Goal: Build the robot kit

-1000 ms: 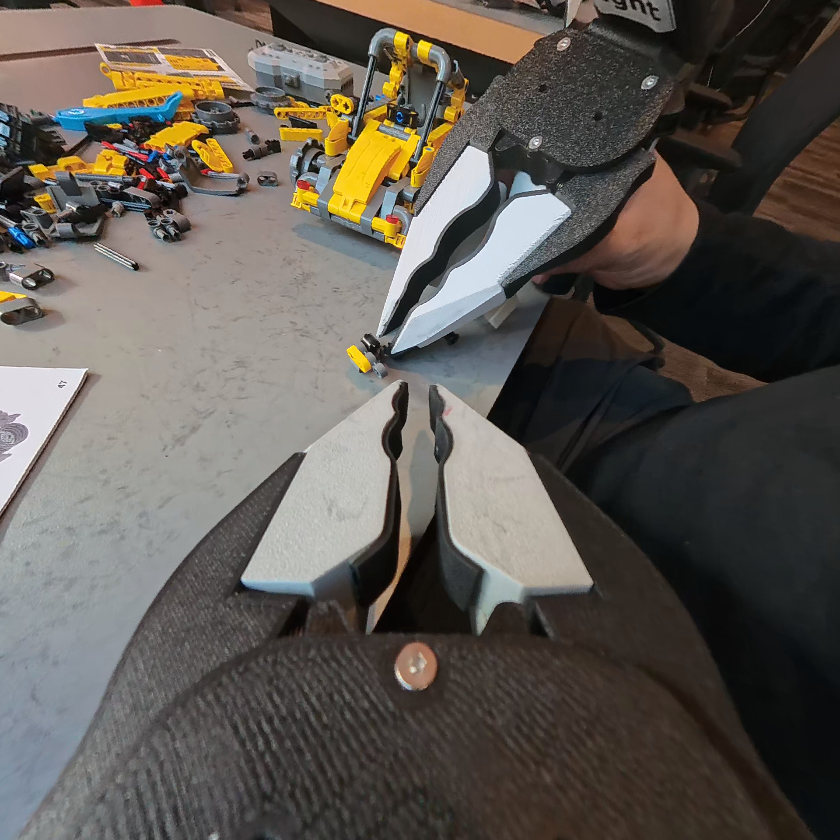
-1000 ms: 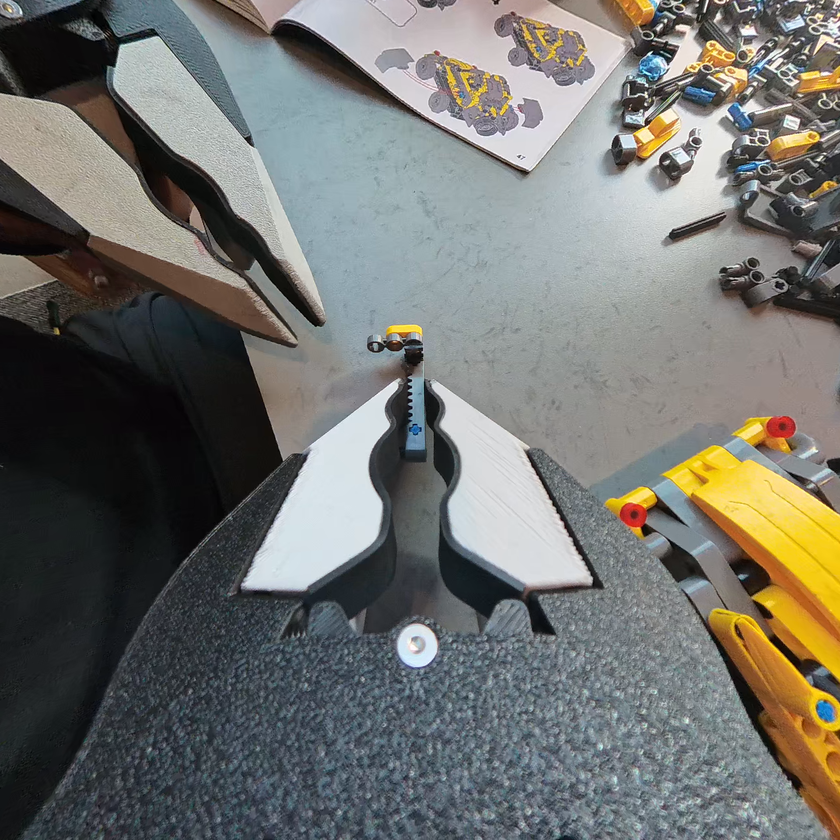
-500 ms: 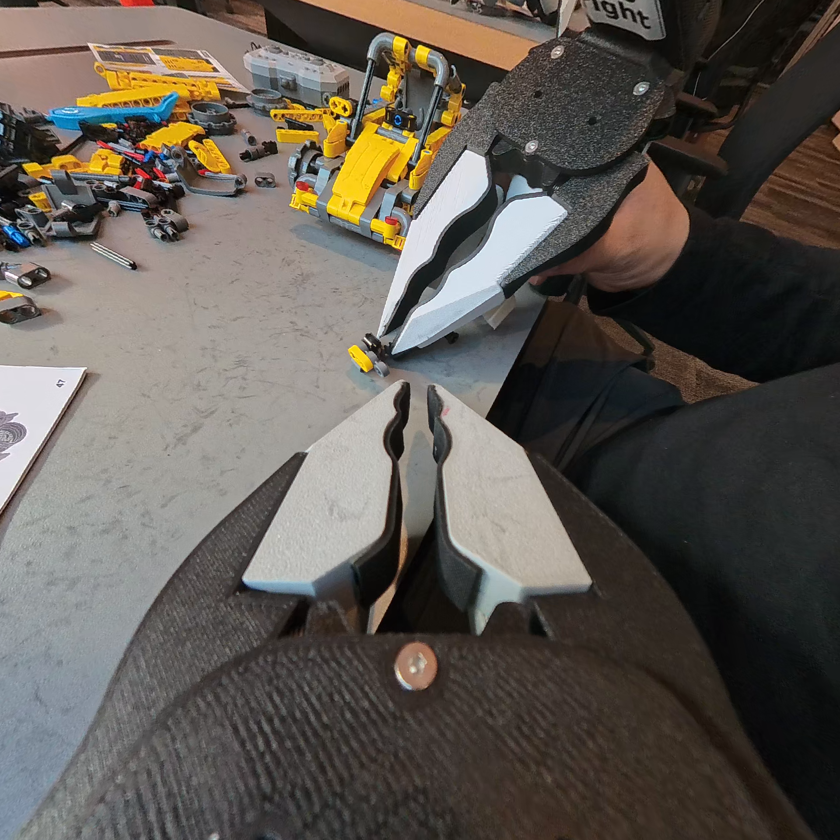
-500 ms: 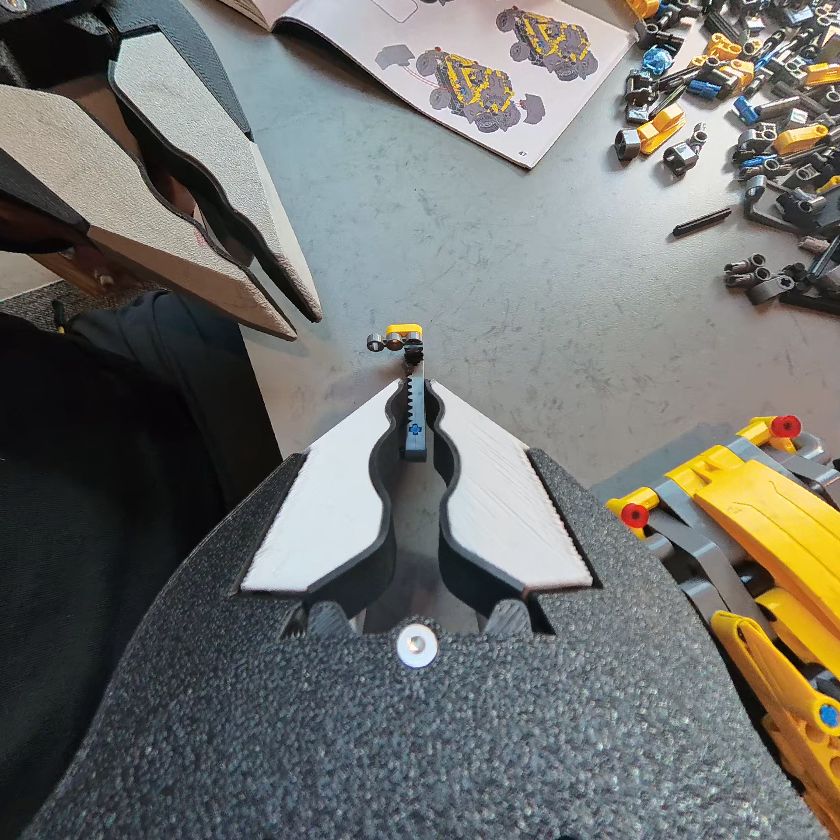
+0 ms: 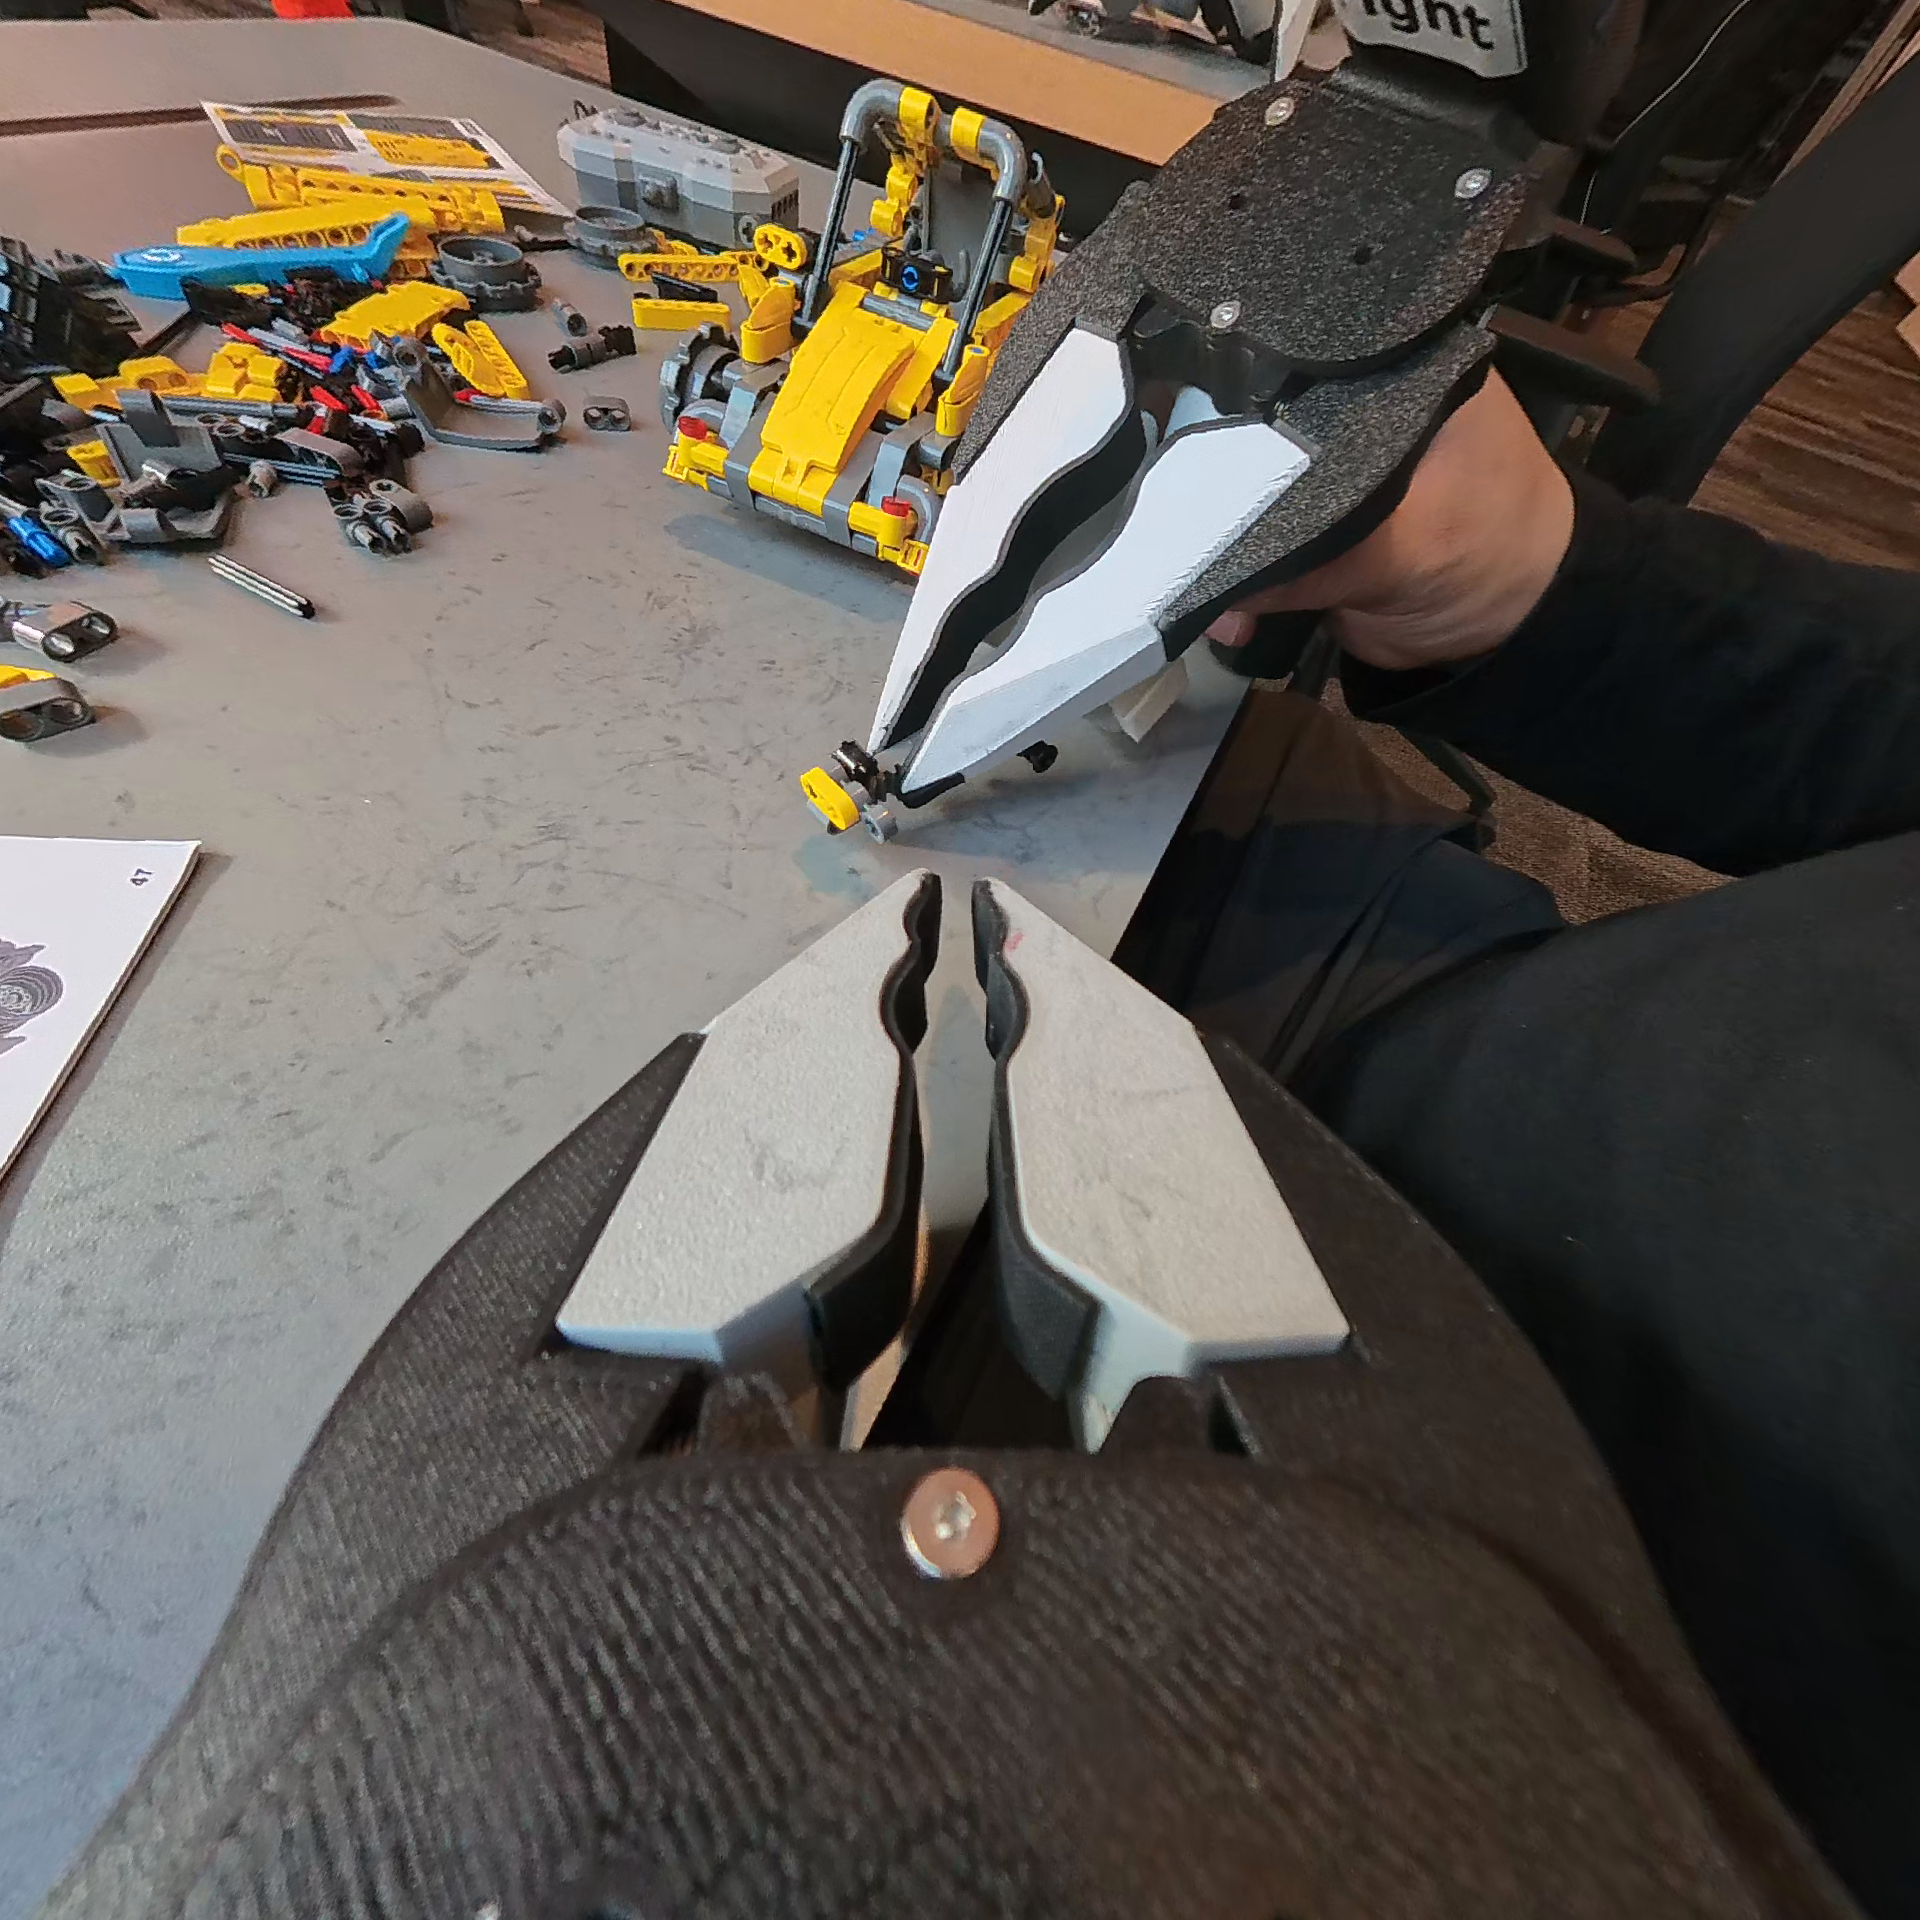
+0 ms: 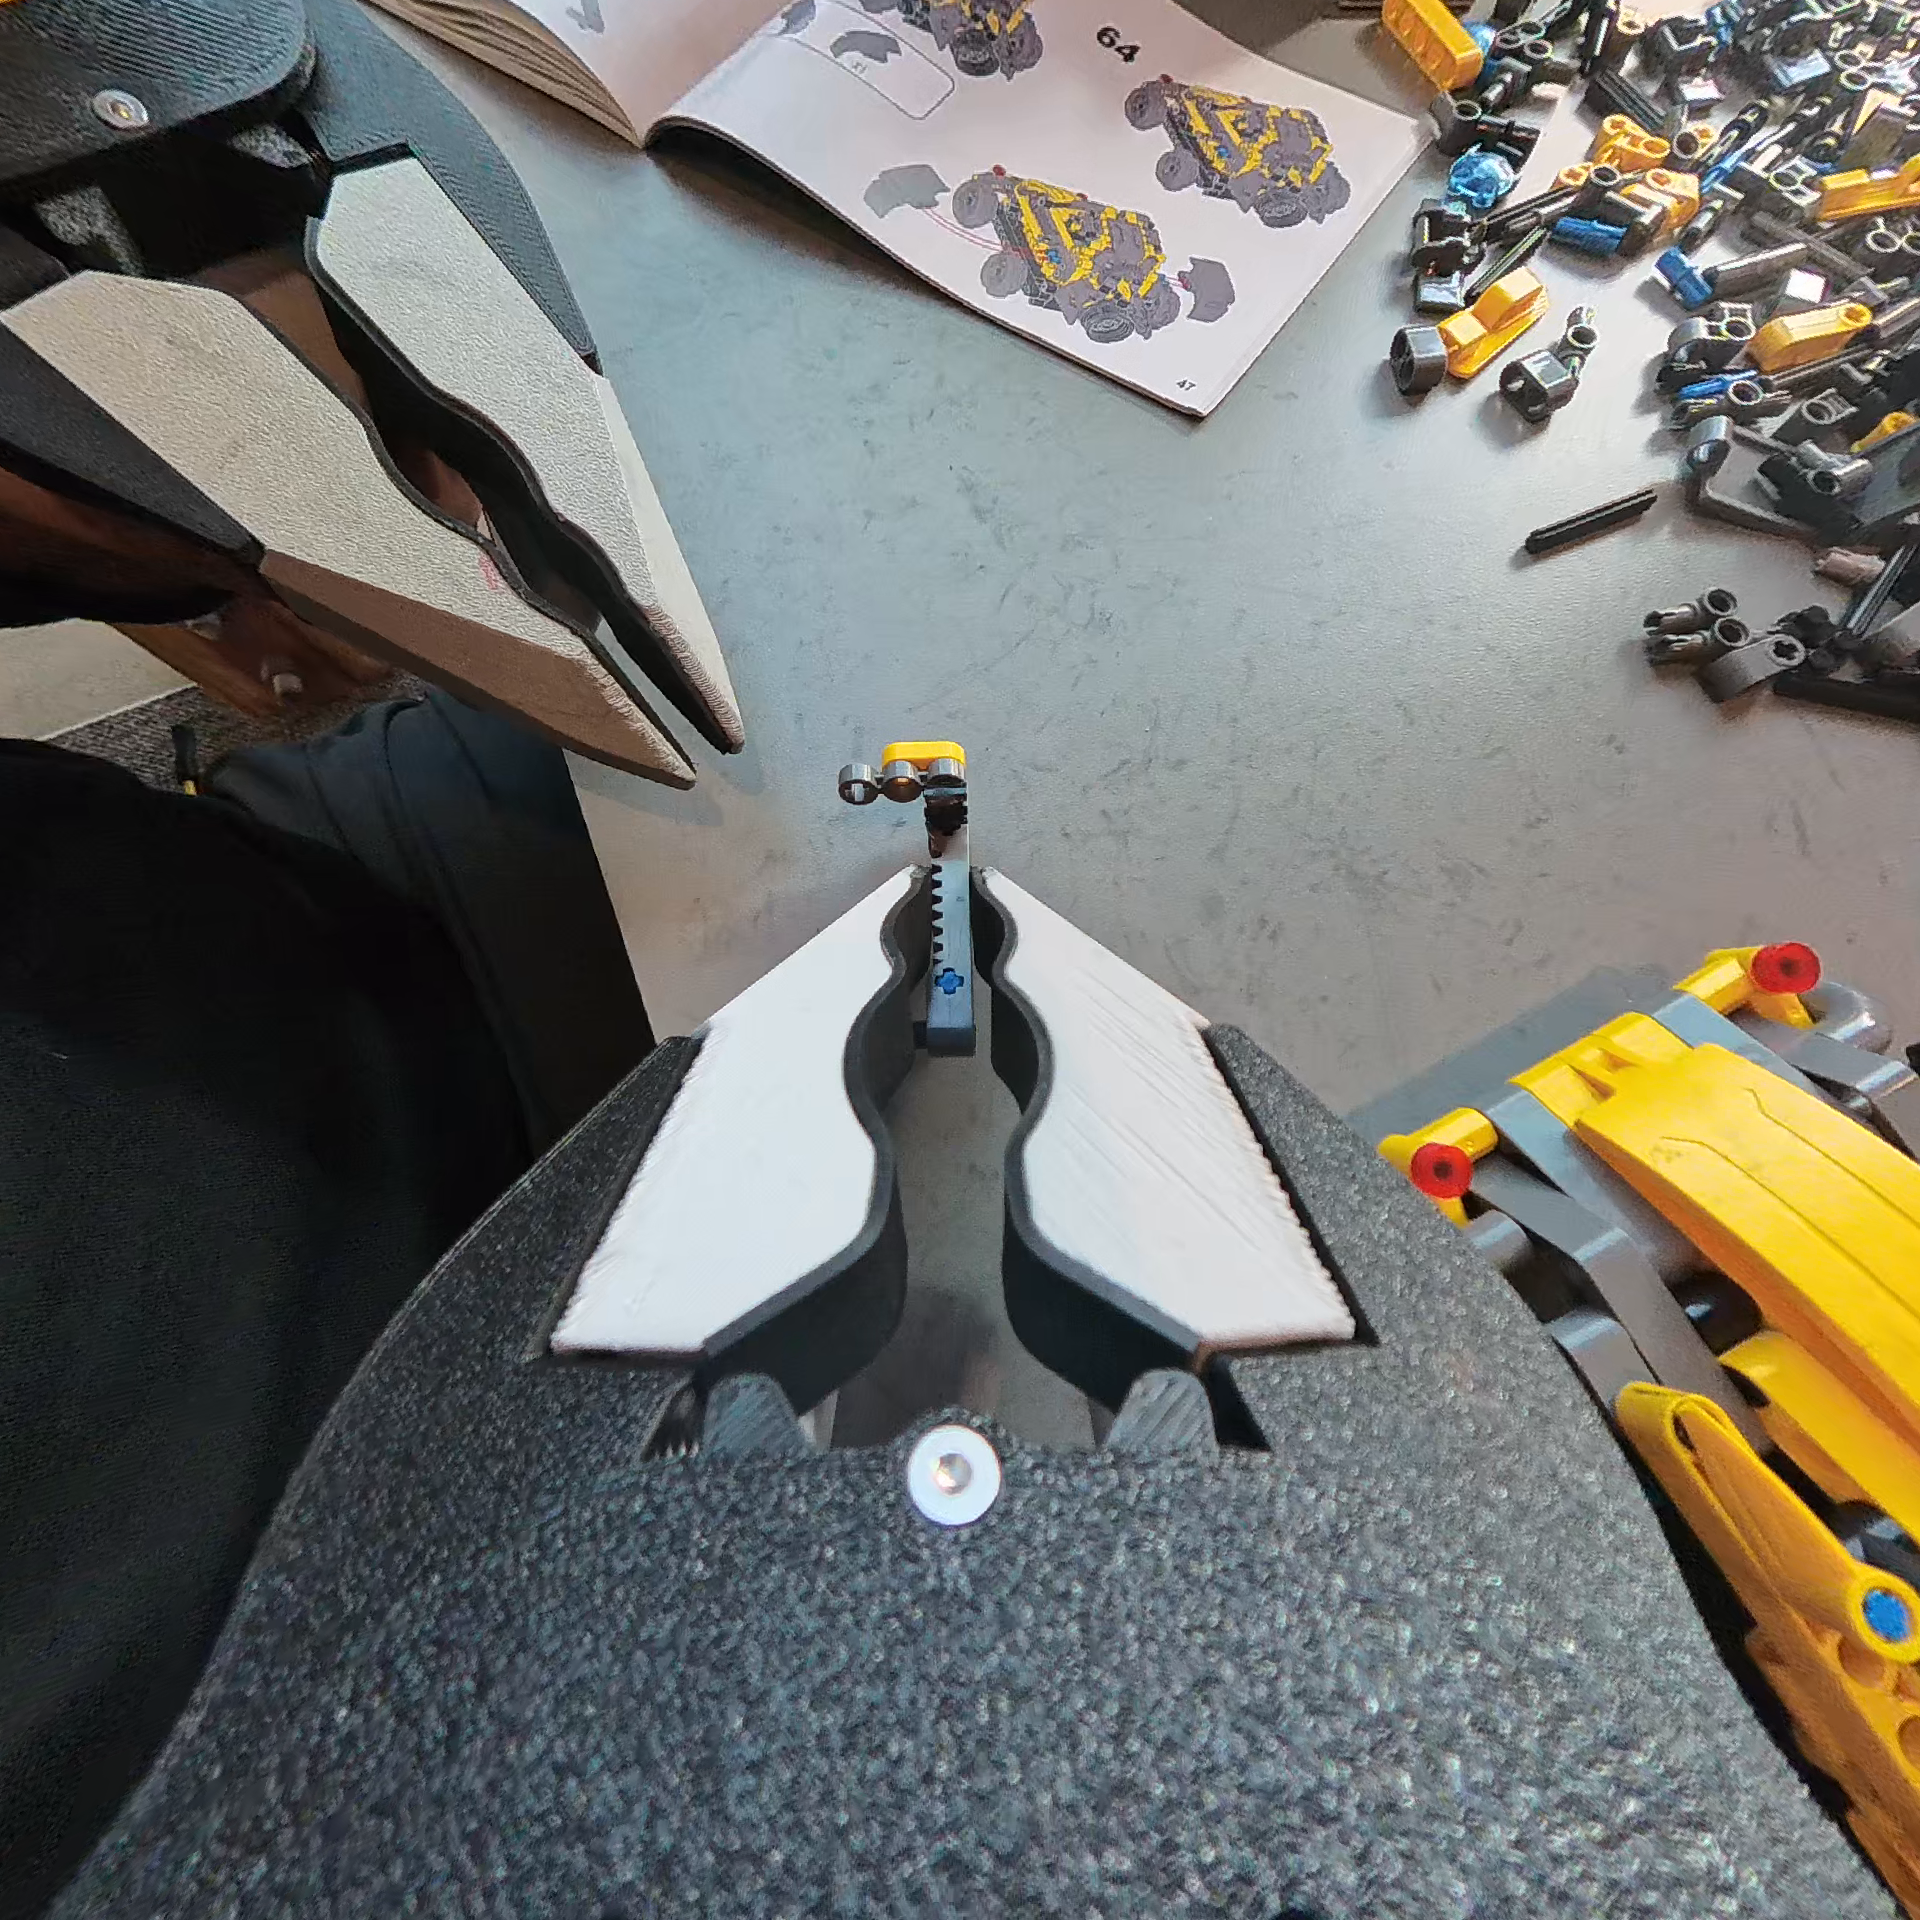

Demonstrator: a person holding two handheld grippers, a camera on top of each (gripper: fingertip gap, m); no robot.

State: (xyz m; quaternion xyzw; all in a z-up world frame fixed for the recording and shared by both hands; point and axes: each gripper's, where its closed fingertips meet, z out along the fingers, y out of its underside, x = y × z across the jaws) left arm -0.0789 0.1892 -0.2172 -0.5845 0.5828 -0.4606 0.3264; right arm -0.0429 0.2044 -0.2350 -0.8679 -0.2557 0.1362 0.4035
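My right gripper (image 6: 951,878) is shut on a black toothed rack bar (image 6: 951,966) that points forward. A small yellow and grey connector piece (image 6: 920,764) sits on the bar's far end, low over the grey table (image 6: 1091,623). In the left wrist view the right gripper (image 5: 894,774) holds the same piece (image 5: 836,795) near the table's front edge. My left gripper (image 5: 948,891) is empty, its fingers together with only a narrow slit. It hovers just short of the held piece and shows in the right wrist view (image 6: 712,753) at the upper left.
A half-built yellow and grey vehicle (image 5: 831,416) stands behind the right gripper. A pile of loose parts (image 5: 260,395) lies at the far left, and a black axle (image 5: 260,601) lies apart from it. An open instruction booklet (image 6: 1039,208) lies beyond. The table edge (image 5: 1174,862) runs beside a person's dark clothing. There is about 5 cm between the tips of the two grippers. It is some 15 cm from my right tips to the black axle (image 5: 260,601). It is also in sight in the right wrist view (image 6: 1558,512).
Almost nothing has moved. Both grippers hold nearly still, with only a slight drift of the views. The right gripper keeps its grip on the rack bar.
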